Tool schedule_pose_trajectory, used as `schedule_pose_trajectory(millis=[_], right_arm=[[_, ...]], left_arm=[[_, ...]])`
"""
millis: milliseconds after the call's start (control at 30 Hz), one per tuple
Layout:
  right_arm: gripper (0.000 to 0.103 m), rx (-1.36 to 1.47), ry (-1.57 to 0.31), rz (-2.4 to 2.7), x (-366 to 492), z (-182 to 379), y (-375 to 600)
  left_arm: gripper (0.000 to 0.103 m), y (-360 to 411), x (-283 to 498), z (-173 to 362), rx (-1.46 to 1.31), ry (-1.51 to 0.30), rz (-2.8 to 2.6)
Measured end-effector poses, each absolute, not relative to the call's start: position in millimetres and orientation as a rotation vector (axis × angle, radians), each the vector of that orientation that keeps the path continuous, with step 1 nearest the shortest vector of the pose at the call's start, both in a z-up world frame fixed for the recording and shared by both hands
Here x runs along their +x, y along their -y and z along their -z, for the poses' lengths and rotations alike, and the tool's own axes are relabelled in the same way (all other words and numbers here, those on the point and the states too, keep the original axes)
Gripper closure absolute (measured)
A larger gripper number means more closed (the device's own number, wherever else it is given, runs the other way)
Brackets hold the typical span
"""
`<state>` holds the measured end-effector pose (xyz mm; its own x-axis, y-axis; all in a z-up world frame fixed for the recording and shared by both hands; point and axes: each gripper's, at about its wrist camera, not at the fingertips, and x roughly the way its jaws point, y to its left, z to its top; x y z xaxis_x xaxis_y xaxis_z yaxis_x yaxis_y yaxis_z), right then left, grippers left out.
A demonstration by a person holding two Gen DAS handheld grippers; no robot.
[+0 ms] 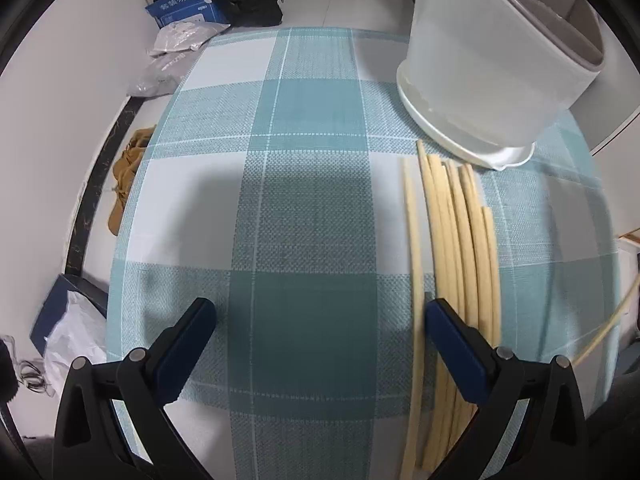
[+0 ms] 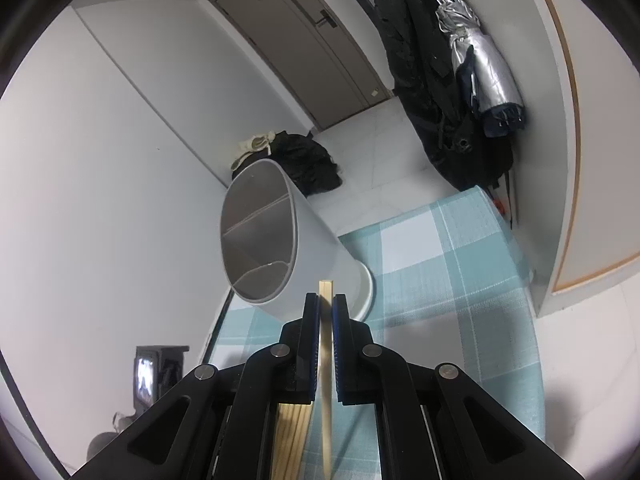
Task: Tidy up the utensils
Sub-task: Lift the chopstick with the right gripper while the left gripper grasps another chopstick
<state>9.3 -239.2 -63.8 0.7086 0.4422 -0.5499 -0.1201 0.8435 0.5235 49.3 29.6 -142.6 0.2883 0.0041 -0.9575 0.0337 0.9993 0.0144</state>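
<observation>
A single pale wooden chopstick (image 2: 325, 344) is clamped lengthwise between the pads of the right gripper (image 2: 326, 300), its squared tip poking past the fingertips toward the open mouth of the white utensil holder (image 2: 256, 236), probably so it can be slid straight into one of the grey divided compartments. The other chopsticks (image 1: 452, 248), slim, cream-coloured and roughly parallel, lie bundled on the teal checked tablecloth (image 1: 304, 184) just in front of the holder's base. The left gripper (image 1: 320, 312) hangs over them with jaws wide and empty, its right finger (image 1: 452, 340) above the bundle, seemingly placed to take the next one.
</observation>
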Motion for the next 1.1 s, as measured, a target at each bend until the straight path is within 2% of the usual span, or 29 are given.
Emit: schedule_pose_trajectory(millis=[167,267,333,467,533,633,900,1100], right_arm=[[0.097,0.488,-0.712,-0.329,5.8,61.6,241.4],[0.097,0.486,-0.708,-0.331,5.1,60.9,241.9],[0.097,0.483,-0.708,-0.332,5.9,60.5,242.0],[0.097,0.488,-0.710,-0.329,8.3,61.7,243.9],[0.097,0.490,-0.710,-0.329,9.4,62.1,244.8],[0.097,0.491,-0.712,-0.332,11.0,62.6,245.0],[0.097,0.452,-0.690,-0.343,9.6,55.9,235.8],[0.098,0.396,-0.661,-0.358,-2.5,50.3,222.1]], left_arm=[[0.005,-24.4,57.8,141.9,0.059,-1.258,0.014],[0.016,-16.6,64.2,142.3,0.069,-1.236,0.021],[0.034,-9.1,67.0,144.4,0.073,-1.219,0.033],[0.053,-2.1,74.2,145.2,0.060,-1.180,0.058],[0.076,1.0,74.9,144.4,0.045,-1.176,0.088],[0.099,8.7,73.9,142.5,0.057,-1.180,0.116],[0.102,10.6,70.9,131.8,-0.016,-1.165,0.137],[0.102,8.2,53.4,97.6,-0.053,-1.044,0.178]])
